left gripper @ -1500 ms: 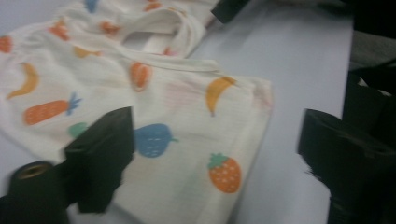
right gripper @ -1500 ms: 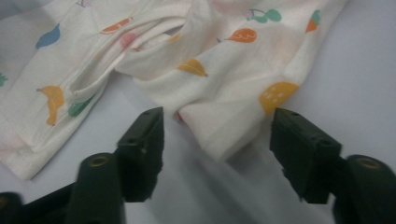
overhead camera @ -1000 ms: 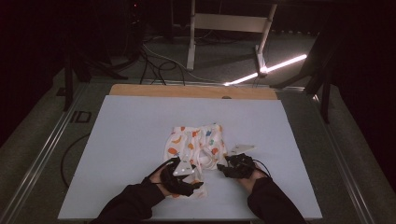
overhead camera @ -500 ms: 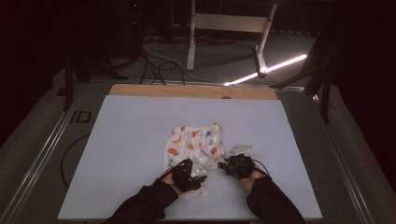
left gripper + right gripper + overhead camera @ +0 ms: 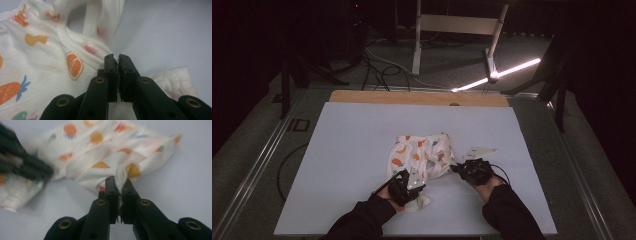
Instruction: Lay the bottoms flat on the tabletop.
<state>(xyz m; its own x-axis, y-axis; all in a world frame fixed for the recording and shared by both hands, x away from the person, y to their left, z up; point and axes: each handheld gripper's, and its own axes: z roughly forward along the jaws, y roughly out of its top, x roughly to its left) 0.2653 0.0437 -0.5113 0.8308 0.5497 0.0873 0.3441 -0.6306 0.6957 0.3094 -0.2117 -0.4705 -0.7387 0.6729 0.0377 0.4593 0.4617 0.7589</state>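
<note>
You had both sets of jaws just closing onto the fruit-print baby garment (image 5: 422, 157) lying mid-table: your left gripper (image 5: 408, 184) pinched its near hem and your right gripper (image 5: 460, 170) held a bunched fold at its right edge. Each bite looked thin, so I judged that lifting or pulling apart unevenly could let the soft cloth slip free or drag crooked. The white table mat (image 5: 342, 150) sat in a dark room, a lit strip (image 5: 497, 75) on the floor behind.

High view: fixed above the person's side, facing forward and down over the table (image 5: 342, 150). 2 gripper views: close, low, looking along their own jaws. All 3 share the printed garment (image 5: 422, 157) (image 5: 37, 62) (image 5: 112, 152).
</note>
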